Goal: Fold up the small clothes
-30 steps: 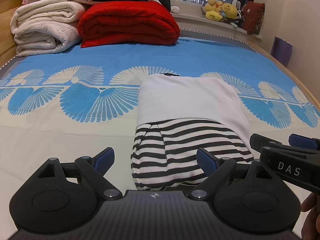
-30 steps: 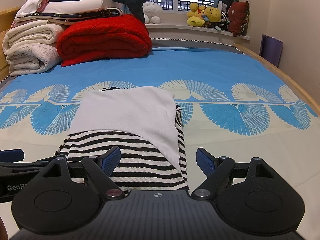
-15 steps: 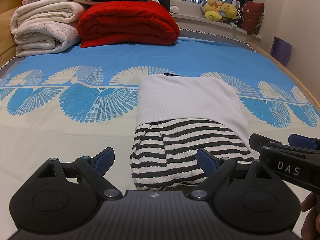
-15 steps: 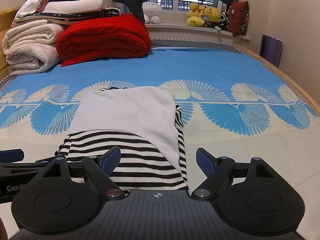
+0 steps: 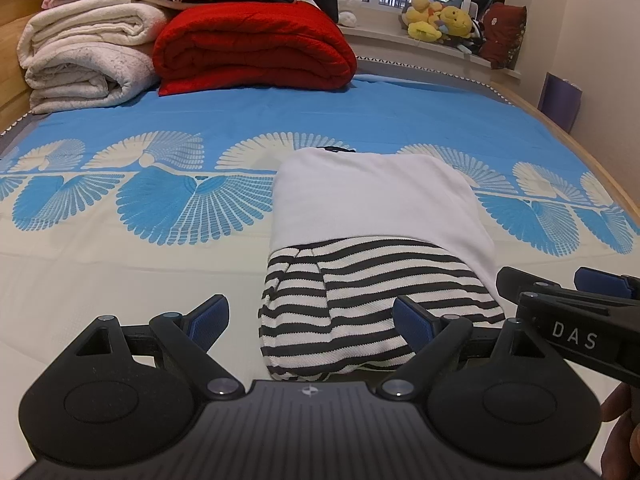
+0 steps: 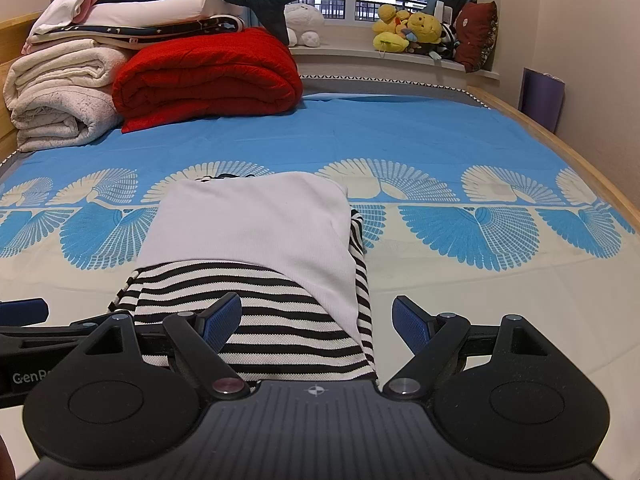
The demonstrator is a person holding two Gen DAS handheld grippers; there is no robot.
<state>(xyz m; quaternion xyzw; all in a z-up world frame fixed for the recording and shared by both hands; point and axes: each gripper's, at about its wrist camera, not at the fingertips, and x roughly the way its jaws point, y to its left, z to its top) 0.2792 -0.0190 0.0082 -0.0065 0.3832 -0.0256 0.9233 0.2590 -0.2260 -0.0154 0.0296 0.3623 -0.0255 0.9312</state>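
Bed sheet (image 5: 360, 120) bore the folded striped garment (image 5: 360, 300) at centre. Left gripper (image 5: 310, 316) and right gripper (image 6: 318, 318) – jaws spread, nothing grasped – hovered at its 6 o'clock end; lettering read "DAS" and "GenR".

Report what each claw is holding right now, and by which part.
Nothing is held. The left claw and right claw both stand open above the near end of the folded black-and-white striped knit garment.
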